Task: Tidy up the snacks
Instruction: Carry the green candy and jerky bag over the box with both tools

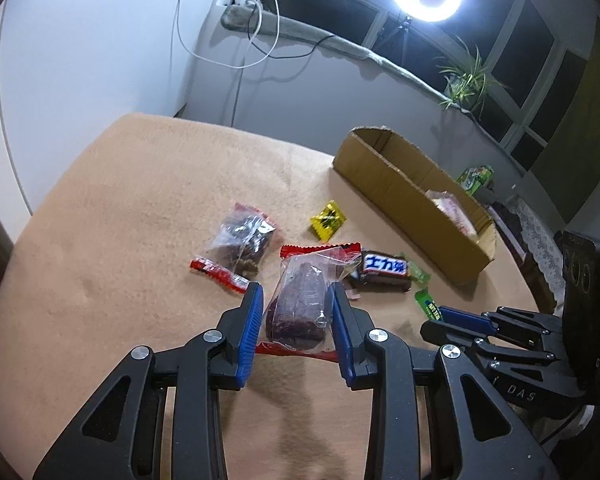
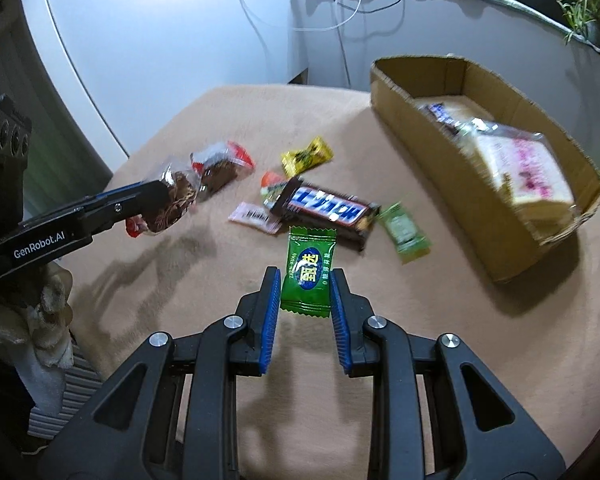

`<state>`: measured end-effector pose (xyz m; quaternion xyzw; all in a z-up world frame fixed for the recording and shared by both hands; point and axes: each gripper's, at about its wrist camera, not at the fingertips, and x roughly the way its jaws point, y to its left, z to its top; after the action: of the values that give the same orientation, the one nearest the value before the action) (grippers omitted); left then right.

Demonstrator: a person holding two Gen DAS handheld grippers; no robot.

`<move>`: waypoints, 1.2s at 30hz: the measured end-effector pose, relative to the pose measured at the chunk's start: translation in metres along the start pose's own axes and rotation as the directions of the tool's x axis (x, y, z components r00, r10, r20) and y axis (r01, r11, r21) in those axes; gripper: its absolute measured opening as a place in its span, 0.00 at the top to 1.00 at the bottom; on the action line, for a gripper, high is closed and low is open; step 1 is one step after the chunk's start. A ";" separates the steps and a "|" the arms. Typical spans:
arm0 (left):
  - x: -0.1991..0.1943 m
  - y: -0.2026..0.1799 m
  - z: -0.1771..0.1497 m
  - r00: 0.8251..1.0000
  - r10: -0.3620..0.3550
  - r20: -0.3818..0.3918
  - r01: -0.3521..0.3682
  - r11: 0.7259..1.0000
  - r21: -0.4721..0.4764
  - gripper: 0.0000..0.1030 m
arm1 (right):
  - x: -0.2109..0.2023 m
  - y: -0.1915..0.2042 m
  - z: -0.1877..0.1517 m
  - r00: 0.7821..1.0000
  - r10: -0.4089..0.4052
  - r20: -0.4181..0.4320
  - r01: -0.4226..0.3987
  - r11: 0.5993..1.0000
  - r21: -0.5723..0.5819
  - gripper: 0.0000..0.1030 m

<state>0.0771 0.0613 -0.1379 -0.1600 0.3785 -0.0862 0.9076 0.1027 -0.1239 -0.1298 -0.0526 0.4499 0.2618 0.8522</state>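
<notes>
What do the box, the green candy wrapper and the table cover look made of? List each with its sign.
Box: corrugated cardboard, matte brown; ragged cut rim.
Green candy wrapper, pinched in the right gripper: probably glossy plastic film; crimped zigzag ends, slight sheen.
Table cover: seemingly soft napped fabric, matte tan; fuzzy, uneven shading.

My blue pads flank a green candy bearing a blue oval. At one o'clock lies a dark brown bar lettered white on blue; at eleven, a yellow wrapper. The cloth is tan.
</notes>
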 end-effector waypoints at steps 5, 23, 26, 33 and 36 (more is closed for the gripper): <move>-0.002 -0.010 0.012 1.000 -0.019 0.022 0.019 1.000 0.004 0.69 | -0.021 -0.018 0.012 0.999 0.000 0.041 -0.001 1.000 0.022 0.75; 0.024 -0.060 0.071 0.995 -0.073 0.066 0.069 0.996 0.054 0.69 | -0.055 -0.099 0.084 0.987 -0.068 0.146 0.056 0.995 0.080 0.75; 0.031 -0.069 0.079 0.994 -0.081 0.068 0.076 0.995 0.067 0.69 | -0.051 -0.108 0.096 0.987 -0.069 0.147 0.057 0.995 0.083 0.75; 0.052 -0.088 0.100 0.993 -0.102 0.065 0.096 0.992 0.087 0.69 | -0.037 -0.128 0.125 0.988 -0.067 0.141 0.055 0.994 0.089 0.75; 0.062 -0.095 0.108 0.992 -0.108 0.061 0.102 0.990 0.094 0.69 | -0.027 -0.138 0.136 0.989 -0.067 0.132 0.055 0.994 0.093 0.75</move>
<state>0.1945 -0.0207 -0.0736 -0.1411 0.3352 -0.1455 0.9201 0.2587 -0.2086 -0.0483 -0.0107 0.4007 0.2184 0.8897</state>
